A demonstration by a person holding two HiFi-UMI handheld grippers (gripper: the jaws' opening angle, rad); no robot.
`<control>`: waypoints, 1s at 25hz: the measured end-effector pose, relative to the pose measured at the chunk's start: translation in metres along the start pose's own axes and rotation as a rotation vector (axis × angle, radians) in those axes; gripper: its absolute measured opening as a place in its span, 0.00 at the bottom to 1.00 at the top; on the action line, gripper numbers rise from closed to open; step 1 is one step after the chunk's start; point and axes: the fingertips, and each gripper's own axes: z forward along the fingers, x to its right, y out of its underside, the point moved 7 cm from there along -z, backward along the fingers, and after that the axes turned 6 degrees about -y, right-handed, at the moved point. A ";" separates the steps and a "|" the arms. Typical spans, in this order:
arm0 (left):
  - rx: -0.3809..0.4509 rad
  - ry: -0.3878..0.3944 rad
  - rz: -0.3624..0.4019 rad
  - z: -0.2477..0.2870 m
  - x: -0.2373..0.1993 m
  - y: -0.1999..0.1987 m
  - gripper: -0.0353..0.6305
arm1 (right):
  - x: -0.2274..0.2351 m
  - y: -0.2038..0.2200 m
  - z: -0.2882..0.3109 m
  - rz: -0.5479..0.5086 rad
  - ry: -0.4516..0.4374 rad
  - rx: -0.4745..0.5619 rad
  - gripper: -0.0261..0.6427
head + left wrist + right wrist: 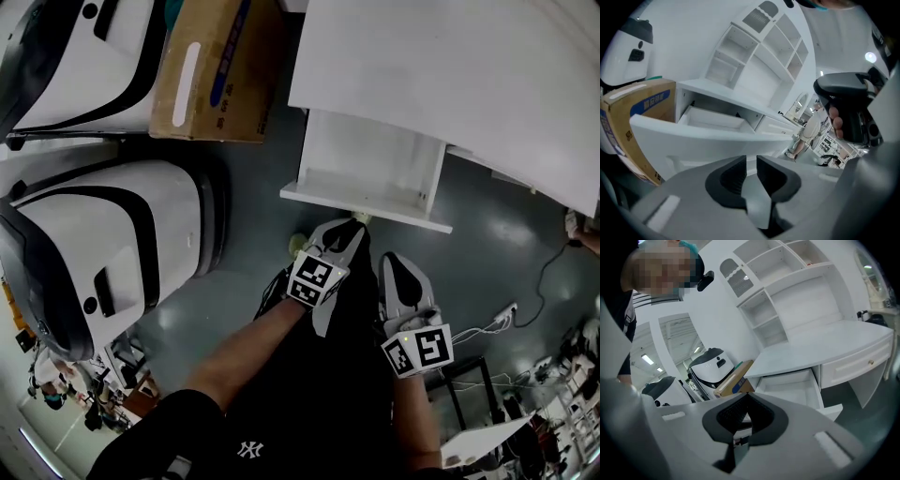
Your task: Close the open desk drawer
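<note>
The white surface (450,75) is lying at one o'clock, its drawer (361,173) standing open, a cardboard box (211,70) at eleven. The left hand-held gripper (347,231) is gaping narrowly, empty; the right hand-held gripper (395,264) is pinching together on nothing.

White drawer (367,173) straight ahead of me, pulled well out from under the white desk (450,75) top, shallow and rectangular, level, plain white floor and side walls open to view, flat front panel facing me, above the grey floor

Brightly and evenly lit from overhead; pale glare patches on the dark floor (511,230); heavily fisheye-bent, black-vignetted at the edges in both gripper views; softly blurred up close
</note>
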 end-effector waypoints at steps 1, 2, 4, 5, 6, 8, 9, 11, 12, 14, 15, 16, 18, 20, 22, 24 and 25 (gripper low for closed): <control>-0.008 -0.007 0.000 0.006 -0.002 0.008 0.16 | 0.004 0.005 0.001 0.008 0.006 0.001 0.08; -0.015 -0.015 -0.001 0.013 -0.005 0.016 0.17 | 0.009 0.009 0.002 0.015 0.010 0.004 0.08; -0.024 -0.034 -0.011 0.026 -0.010 0.029 0.18 | 0.015 0.014 0.003 0.026 0.018 0.011 0.08; -0.030 -0.043 -0.020 0.032 -0.012 0.034 0.18 | 0.018 0.017 0.004 0.030 0.019 0.013 0.08; -0.040 -0.050 -0.029 0.039 -0.014 0.039 0.18 | 0.020 0.020 0.004 0.033 0.019 0.014 0.08; -0.064 -0.065 -0.038 0.050 -0.016 0.048 0.18 | 0.023 0.025 0.003 0.040 0.017 0.010 0.08; -0.076 -0.072 -0.040 0.054 -0.017 0.052 0.18 | 0.025 0.027 0.002 0.044 0.016 0.006 0.08; -0.090 -0.078 -0.047 0.061 -0.017 0.057 0.18 | 0.027 0.030 0.000 0.050 0.016 -0.001 0.08; -0.092 -0.076 -0.054 0.064 -0.017 0.059 0.18 | 0.028 0.030 -0.001 0.053 0.016 -0.005 0.08; -0.094 -0.076 -0.072 0.068 -0.017 0.059 0.18 | 0.031 0.030 -0.003 0.056 0.016 -0.011 0.08; -0.097 -0.078 -0.084 0.070 -0.017 0.059 0.18 | 0.032 0.030 -0.004 0.056 0.016 -0.013 0.08; -0.103 -0.082 -0.093 0.072 -0.017 0.059 0.18 | 0.033 0.028 -0.004 0.055 0.016 -0.015 0.08; -0.114 -0.096 -0.102 0.074 -0.017 0.057 0.18 | 0.034 0.025 -0.005 0.054 0.014 -0.015 0.08; -0.115 -0.106 -0.107 0.077 -0.018 0.053 0.18 | 0.036 0.023 -0.004 0.053 0.010 -0.014 0.08; -0.115 -0.107 -0.114 0.081 -0.020 0.049 0.18 | 0.039 0.021 -0.002 0.052 0.007 -0.017 0.08; -0.114 -0.108 -0.124 0.086 -0.023 0.044 0.18 | 0.041 0.019 0.000 0.052 0.002 -0.021 0.08; -0.114 -0.111 -0.127 0.088 -0.025 0.041 0.18 | 0.042 0.018 0.002 0.052 -0.001 -0.024 0.08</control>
